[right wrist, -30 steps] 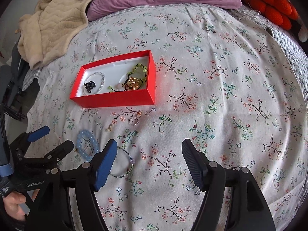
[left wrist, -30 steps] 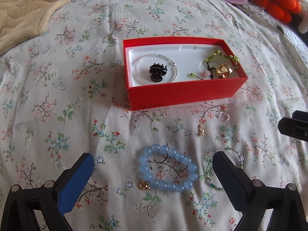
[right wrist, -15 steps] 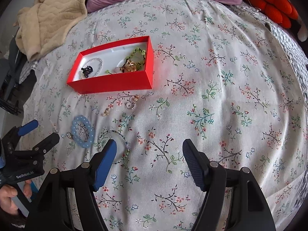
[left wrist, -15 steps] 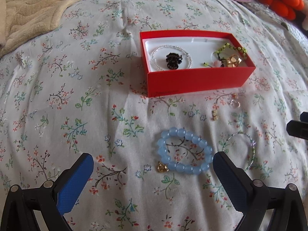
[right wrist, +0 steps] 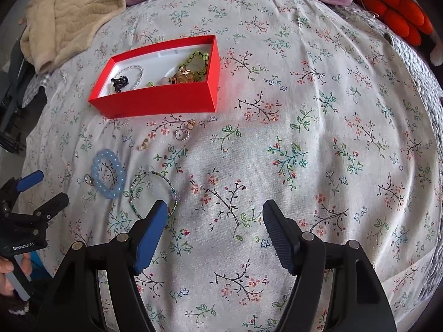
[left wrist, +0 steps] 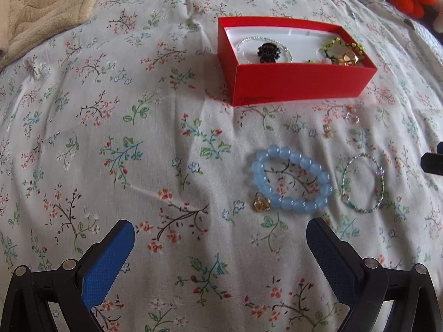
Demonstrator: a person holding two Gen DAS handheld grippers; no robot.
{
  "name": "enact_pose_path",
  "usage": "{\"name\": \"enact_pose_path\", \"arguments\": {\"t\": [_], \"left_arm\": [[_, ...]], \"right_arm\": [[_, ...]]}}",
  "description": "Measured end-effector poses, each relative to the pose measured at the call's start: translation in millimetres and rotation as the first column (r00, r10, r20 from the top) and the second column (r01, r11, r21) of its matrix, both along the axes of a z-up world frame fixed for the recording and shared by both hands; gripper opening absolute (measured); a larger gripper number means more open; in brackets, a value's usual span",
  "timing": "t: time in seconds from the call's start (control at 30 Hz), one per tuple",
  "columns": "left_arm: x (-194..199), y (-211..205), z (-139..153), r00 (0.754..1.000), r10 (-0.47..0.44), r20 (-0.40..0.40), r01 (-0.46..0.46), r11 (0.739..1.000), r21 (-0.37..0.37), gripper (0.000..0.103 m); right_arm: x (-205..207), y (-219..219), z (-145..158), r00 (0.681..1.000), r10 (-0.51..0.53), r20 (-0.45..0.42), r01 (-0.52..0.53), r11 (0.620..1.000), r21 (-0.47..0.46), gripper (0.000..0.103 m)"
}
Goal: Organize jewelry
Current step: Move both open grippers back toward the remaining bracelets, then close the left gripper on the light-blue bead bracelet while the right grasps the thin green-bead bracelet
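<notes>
Both the left gripper [left wrist: 220, 242] and right gripper [right wrist: 215, 217] were held wide open and empty; pickup of the blue bead bracelet [left wrist: 290, 181] for the red box [left wrist: 299, 85] was judged next.

small trinkets [left wrist: 329, 131] below red box [left wrist: 299, 88] too tiny to identify.

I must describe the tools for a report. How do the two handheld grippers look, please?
Both the left gripper and the right gripper have black frames with silver pivot screws and blue textured pads on their fingers. The left gripper's body carries white "GenRobot.AI" lettering in the right wrist view.
</notes>
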State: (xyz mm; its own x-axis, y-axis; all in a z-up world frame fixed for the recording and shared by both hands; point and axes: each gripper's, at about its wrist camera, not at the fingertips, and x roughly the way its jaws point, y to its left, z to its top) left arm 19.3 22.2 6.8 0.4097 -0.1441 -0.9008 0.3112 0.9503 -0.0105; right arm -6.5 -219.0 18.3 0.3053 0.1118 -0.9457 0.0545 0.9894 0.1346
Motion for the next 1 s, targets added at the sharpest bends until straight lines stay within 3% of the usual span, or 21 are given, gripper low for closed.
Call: {"name": "enact_pose_path", "arguments": {"t": [0.43,0.73,0.9,1.0], "left_arm": [[-12.1,3.5,-24.5,0.994,-0.108,0.025,0.108,0.994,0.015,0.102],[-4.3,-22.4,-35.0,0.964,-0.257,0.066,0.26,0.965,-0.037,0.095],[10.0,-27.0,-34.3,0.966,-0.25,0.063,0.255,0.962,-0.102,0.093],[20.7,-26.9,-30.5,0.973,-0.225,0.053,0.23,0.962,-0.147,0.084]], "right_arm": [[-1.9,1.9,-23.6,0.997,0.037,-0.063,-0.041,0.997,-0.058,0.074],[-1.7,20.5,-39.4,0.989,0.109,-0.096,-0.116,0.991,-0.07,0.074],[0.5,27.4,-40.9,0.99,0.125,-0.068,-0.128,0.991,-0.046,0.074],[4.0,28.4,-40.5,0.991,0.126,-0.046,-0.128,0.991,-0.036,0.074]]}}
